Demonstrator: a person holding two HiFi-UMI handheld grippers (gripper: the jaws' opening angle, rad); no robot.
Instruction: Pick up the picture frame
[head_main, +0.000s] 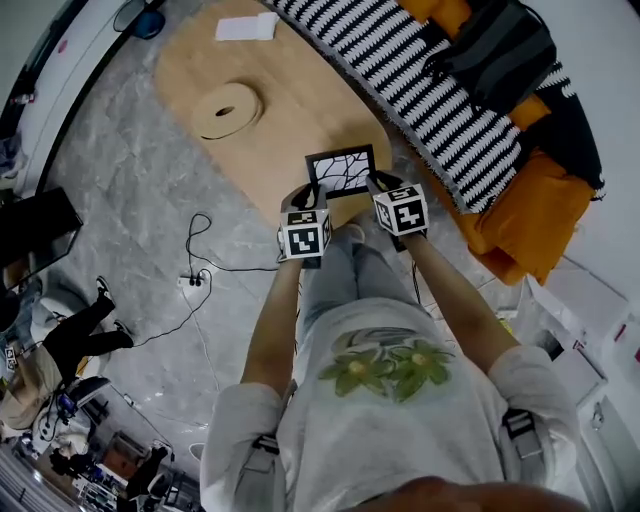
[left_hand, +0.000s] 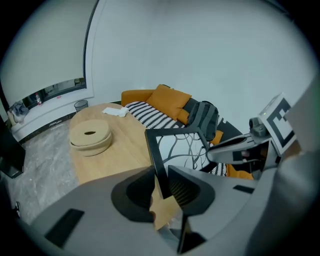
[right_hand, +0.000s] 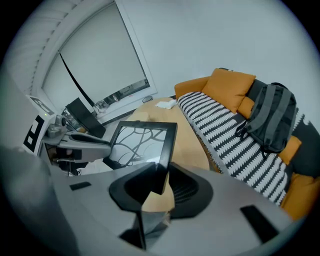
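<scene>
The picture frame (head_main: 341, 170) is black with a white branch print, and it hangs above the oval wooden table (head_main: 280, 100), held by both grippers. My left gripper (head_main: 303, 200) is shut on the frame's left edge (left_hand: 156, 155), which sits pinched between its jaws. My right gripper (head_main: 383, 190) is shut on the frame's right edge (right_hand: 166, 150). In the left gripper view the right gripper (left_hand: 235, 147) shows across the frame (left_hand: 182, 145). In the right gripper view the left gripper (right_hand: 75, 142) shows beyond the frame (right_hand: 140, 142).
A round wooden ring stack (head_main: 227, 109) and a white cloth (head_main: 247, 27) lie on the table. A sofa with a striped throw (head_main: 420, 80), orange cushions (head_main: 530, 210) and a grey backpack (head_main: 495, 45) runs along the right. A cable (head_main: 195, 265) trails on the marble floor.
</scene>
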